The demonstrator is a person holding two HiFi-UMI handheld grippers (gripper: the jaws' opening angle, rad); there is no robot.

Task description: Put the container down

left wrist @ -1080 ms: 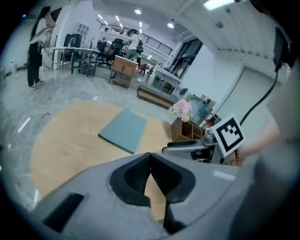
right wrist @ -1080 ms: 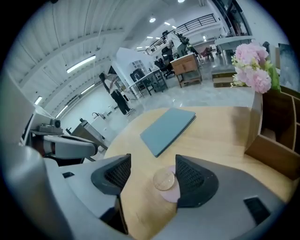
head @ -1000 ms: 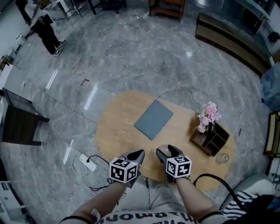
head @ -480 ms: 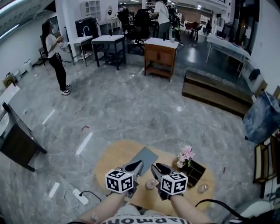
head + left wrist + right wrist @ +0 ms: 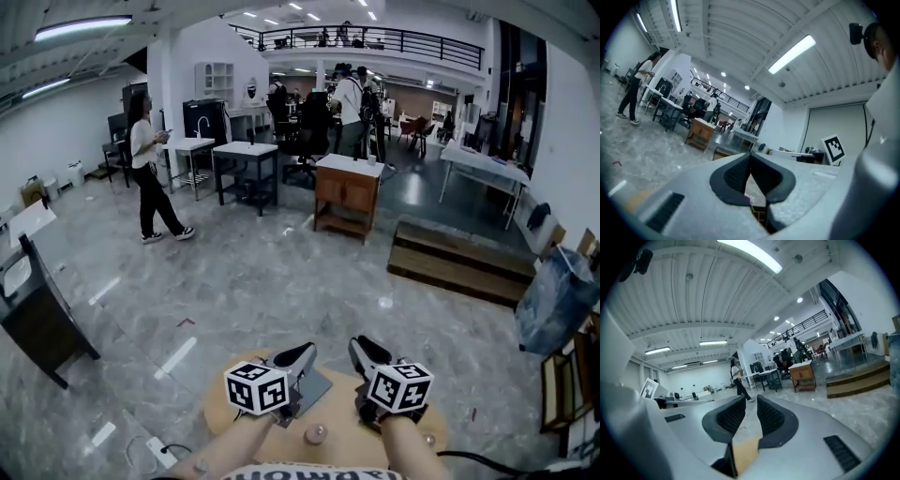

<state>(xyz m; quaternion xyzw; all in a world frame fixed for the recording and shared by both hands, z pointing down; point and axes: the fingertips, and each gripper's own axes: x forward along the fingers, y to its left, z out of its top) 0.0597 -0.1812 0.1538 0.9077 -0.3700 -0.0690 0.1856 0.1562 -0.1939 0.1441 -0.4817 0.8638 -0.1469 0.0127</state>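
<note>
A small round container [image 5: 315, 434] stands on the wooden table [image 5: 347, 441], near its front, between my two wrists and apart from both grippers. My left gripper [image 5: 305, 352] is raised over the grey mat [image 5: 316, 383]; its jaws meet at the tips with nothing in them [image 5: 750, 157]. Held up at the same height, my right gripper [image 5: 364, 345] has its jaws closing, a narrow gap still between the pads and nothing in it [image 5: 751, 403]. Both grippers point out into the room.
A wooden cabinet [image 5: 346, 196] and a low dark platform [image 5: 459, 264] stand on the marble floor beyond the table. A black chair [image 5: 37, 328] is at the left, a blue bag [image 5: 555, 298] at the right. People stand by desks at the back.
The head view has swung up from the table to the room. Both grippers have lifted. The right jaws have drawn away from the container, which now stands on the table, and have narrowed.
</note>
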